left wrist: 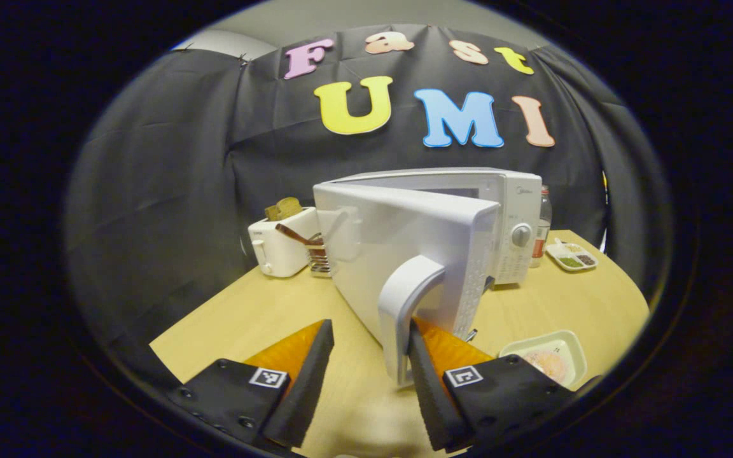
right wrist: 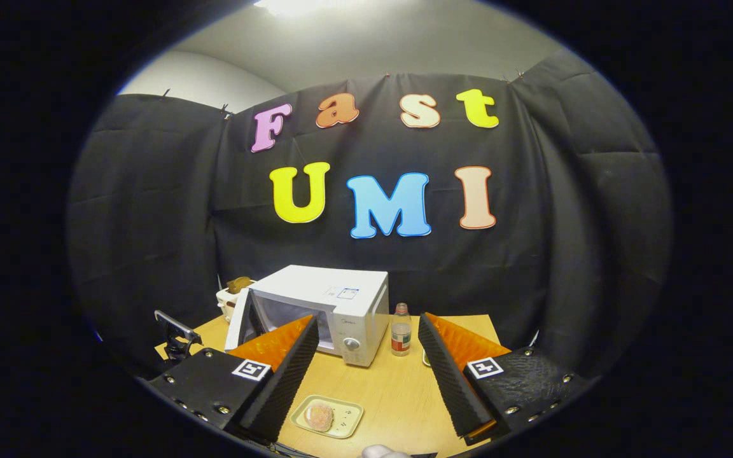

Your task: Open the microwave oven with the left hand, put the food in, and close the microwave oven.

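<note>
Pale wooden desk (left wrist: pixel 265 318), bearing white microwave oven (left wrist: pixel 443 235) with door ajar, white toaster (left wrist: pixel 280 245) beside it, clear bottle (left wrist: pixel 543 226), small divided white dish (left wrist: pixel 571 256), pale rectangular tray (right wrist: pixel 327 416) carrying round pinkish food (right wrist: pixel 320 416)

A staged kitchen booth. Black cloth wall (right wrist: pixel 150 210) behind a wooden table (left wrist: pixel 265 318) holding microwave (left wrist: pixel 430 242) and toaster (left wrist: pixel 280 245).

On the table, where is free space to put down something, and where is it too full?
Bare table lies in front of the microwave, between the food tray and the bottle. In the left gripper view, bare wood also lies left of the open door, before the toaster. Crowded: the toaster-microwave gap, holding a utensil rack.
</note>
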A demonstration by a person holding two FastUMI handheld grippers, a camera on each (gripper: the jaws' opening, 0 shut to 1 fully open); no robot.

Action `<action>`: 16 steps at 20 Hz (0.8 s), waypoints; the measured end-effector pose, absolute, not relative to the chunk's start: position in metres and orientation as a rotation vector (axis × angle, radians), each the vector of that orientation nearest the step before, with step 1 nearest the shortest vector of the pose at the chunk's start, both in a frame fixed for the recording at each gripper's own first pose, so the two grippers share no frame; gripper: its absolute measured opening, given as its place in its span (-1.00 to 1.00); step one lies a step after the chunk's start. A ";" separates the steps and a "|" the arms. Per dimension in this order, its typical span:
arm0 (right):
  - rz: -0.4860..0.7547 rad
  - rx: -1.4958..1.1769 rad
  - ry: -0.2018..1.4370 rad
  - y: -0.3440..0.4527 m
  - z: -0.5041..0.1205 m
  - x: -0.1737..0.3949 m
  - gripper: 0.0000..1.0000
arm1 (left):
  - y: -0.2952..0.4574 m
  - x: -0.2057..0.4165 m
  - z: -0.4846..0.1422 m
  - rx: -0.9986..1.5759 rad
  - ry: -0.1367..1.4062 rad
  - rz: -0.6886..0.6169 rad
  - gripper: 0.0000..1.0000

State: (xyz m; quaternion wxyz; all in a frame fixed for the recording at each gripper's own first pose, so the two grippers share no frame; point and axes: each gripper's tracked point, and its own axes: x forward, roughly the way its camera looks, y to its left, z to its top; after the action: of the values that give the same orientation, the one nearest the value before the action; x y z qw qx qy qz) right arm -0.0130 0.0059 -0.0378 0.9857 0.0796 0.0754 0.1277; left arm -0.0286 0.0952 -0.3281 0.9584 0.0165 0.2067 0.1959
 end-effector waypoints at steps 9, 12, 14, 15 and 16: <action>0.355 0.171 0.192 0.092 -0.047 -0.015 0.93 | 0.165 -0.093 -0.317 0.090 0.424 0.420 1.00; 0.374 0.169 0.206 0.116 -0.053 -0.013 0.93 | 0.200 -0.116 -0.313 0.103 0.431 0.459 0.95; 0.382 0.164 0.213 0.131 -0.058 -0.013 0.93 | 0.227 -0.130 -0.305 0.127 0.421 0.495 1.00; 0.382 0.159 0.217 0.138 -0.061 -0.012 0.93 | 0.241 -0.135 -0.302 0.127 0.418 0.512 0.95; 0.385 0.157 0.220 0.143 -0.064 -0.012 0.93 | 0.254 -0.139 -0.302 0.122 0.420 0.527 0.89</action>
State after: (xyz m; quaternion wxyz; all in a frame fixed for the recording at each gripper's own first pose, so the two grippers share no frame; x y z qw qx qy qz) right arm -0.0118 0.1432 -0.0637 0.9725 0.0776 0.1092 0.1906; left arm -0.1385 0.2535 -0.3023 0.9419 0.0601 0.2061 0.2582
